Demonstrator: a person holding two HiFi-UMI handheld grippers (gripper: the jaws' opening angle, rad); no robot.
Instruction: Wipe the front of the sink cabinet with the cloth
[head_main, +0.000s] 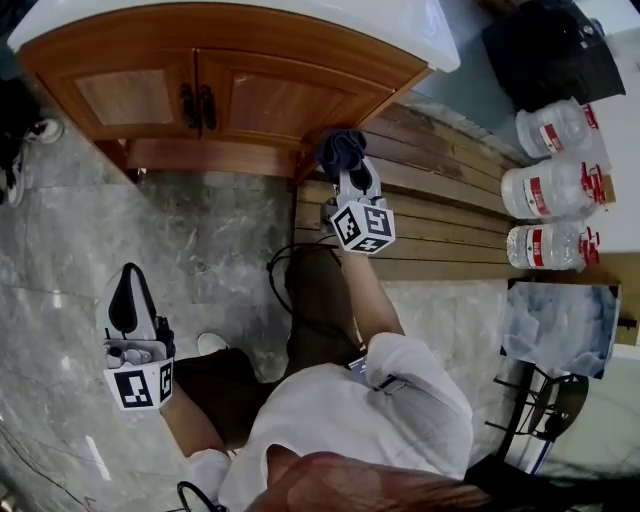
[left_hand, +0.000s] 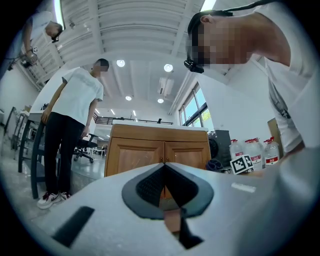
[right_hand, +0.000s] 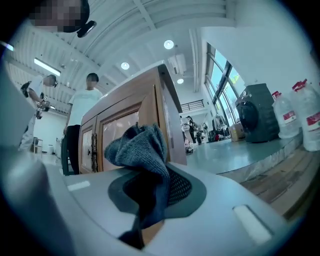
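Two jaws of R gripper (right_hand: 150, 187) are clamping tight on a blue-grey cloth (right_hand: 141, 150), w/ a bunched wad sticking out past the tips and a tail hanging down btwn the pads. In head view the cloth is sitting at 12 o'clock of R gripper, right up at the lower right front corner of the wooden sink cabinet (head_main: 250, 110); actual contact can't be confirmed. L gripper (left_hand: 164, 165) jaws are pressing together w/ nothing btwn them, pointing toward the cabinet doors. In head view L gripper is hanging at approx 8 o'clock, well apart from the cabinet, over grey marble floor (head_main: 210, 240). Two black door handles (head_main: 197, 106) are sitting side by side at cabinet centre, at 10 o'clock from the cloth. Three water bottles (head_main: 555, 190) are standing at 3 o'clock of the cloth, beside wood planking (head_main: 450, 215). Bystander in white tee (left_hand: 75, 100) is standing at 9 o'clock of the cabinet in L gripper view.
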